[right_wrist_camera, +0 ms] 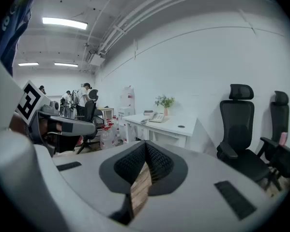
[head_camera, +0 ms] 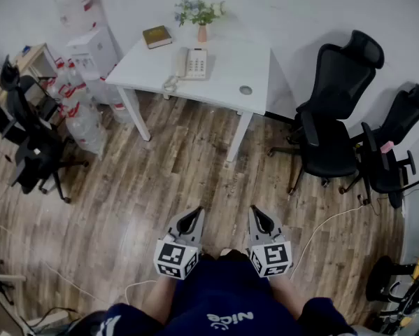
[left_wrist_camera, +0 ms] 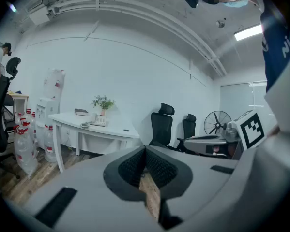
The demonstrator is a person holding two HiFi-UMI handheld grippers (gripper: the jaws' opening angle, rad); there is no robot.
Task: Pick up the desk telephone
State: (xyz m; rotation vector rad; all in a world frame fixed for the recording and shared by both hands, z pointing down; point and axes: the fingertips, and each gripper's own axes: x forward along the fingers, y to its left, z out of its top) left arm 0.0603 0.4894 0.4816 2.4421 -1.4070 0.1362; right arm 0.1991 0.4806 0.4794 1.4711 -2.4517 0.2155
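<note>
desk telephone (head_camera: 193,63) sits on the white surface (head_camera: 226,74) by the far wall, toward the back edge. handset is on the cradle at the phone's left side, and the coiled cord (head_camera: 171,84) lies at the surface's front edge. nothing is touching the phone.

on the same surface:
- brown book (head_camera: 157,36) at the back left corner, apart from the phone
- small vase of flowers (head_camera: 201,16) just behind the phone
- round grey cap (head_camera: 245,89) front right of it

around the surface:
- white water dispenser (head_camera: 94,47) and clear water jugs (head_camera: 83,121) stand to the left
- two black office chairs (head_camera: 335,114) stand to the right, along the wall
- another black chair (head_camera: 31,145) is at the far left
- wood plank floor (head_camera: 160,180) fills the space between

left gripper (head_camera: 189,219) and right gripper (head_camera: 260,219) are low in the head view, side by side, close to the person's body. both point toward the surface and are well apart from it.

left gripper view: jaws pressed together, nothing between them, only a sliver of floor showing below the pads. phone is small in the distance, left of centre. a pedestal fan (left_wrist_camera: 217,122) stands far right.

right gripper view: same, jaws closed on nothing. phone is far off, just right of centre. people (right_wrist_camera: 82,96) stand in the background at left.
</note>
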